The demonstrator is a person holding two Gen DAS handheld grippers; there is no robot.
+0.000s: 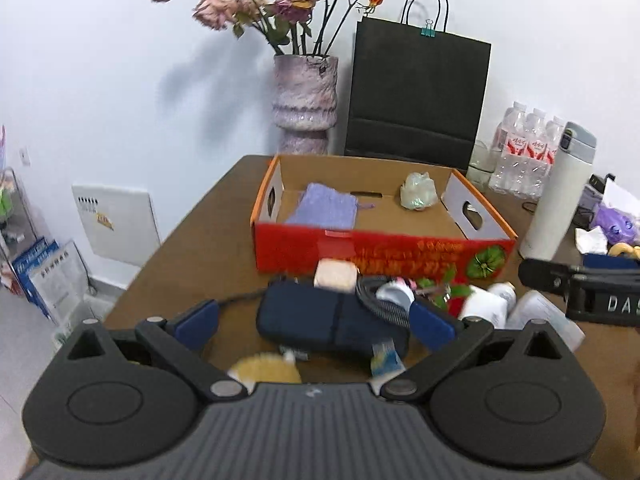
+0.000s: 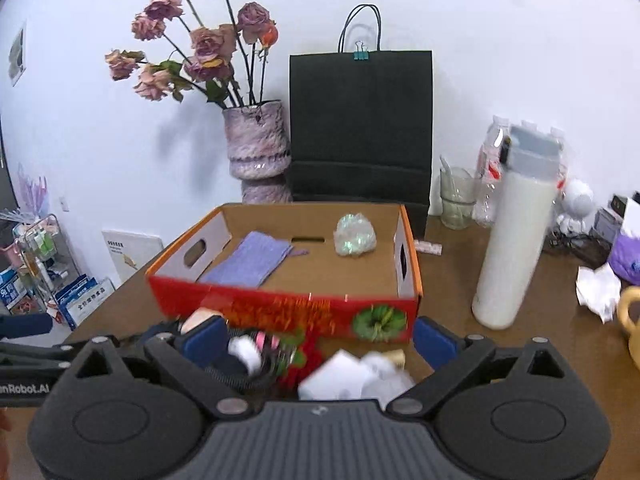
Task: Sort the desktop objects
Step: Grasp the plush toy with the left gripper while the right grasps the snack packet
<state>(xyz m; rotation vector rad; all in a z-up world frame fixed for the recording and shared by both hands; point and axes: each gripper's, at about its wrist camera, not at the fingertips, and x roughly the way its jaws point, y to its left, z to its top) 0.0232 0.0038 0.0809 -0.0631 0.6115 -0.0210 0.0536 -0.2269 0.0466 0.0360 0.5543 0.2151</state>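
A red and orange cardboard box [image 1: 360, 254] [image 2: 280, 312] stands on the brown table and holds a purple cloth [image 1: 326, 204] [image 2: 250, 260] and a pale crumpled wrapper [image 1: 418, 192] [image 2: 354, 236]. In front of it lies a pile: a dark blue pouch [image 1: 320, 316], a pink block [image 1: 336, 276], white bottles [image 1: 488, 304], a red and green item [image 2: 300, 360] and a white packet [image 2: 340, 376]. My left gripper [image 1: 316, 318] is open, its blue pads either side of the pouch. My right gripper [image 2: 320, 344] is open above the pile.
A vase of dried roses [image 1: 304, 100] [image 2: 256, 144] and a black paper bag [image 1: 416, 92] [image 2: 360, 124] stand behind the box. A tall white flask [image 1: 556, 200] [image 2: 516, 232], water bottles [image 1: 528, 152], a glass [image 2: 456, 200], crumpled tissue [image 2: 600, 288] and purple items [image 1: 616, 224] crowd the right side.
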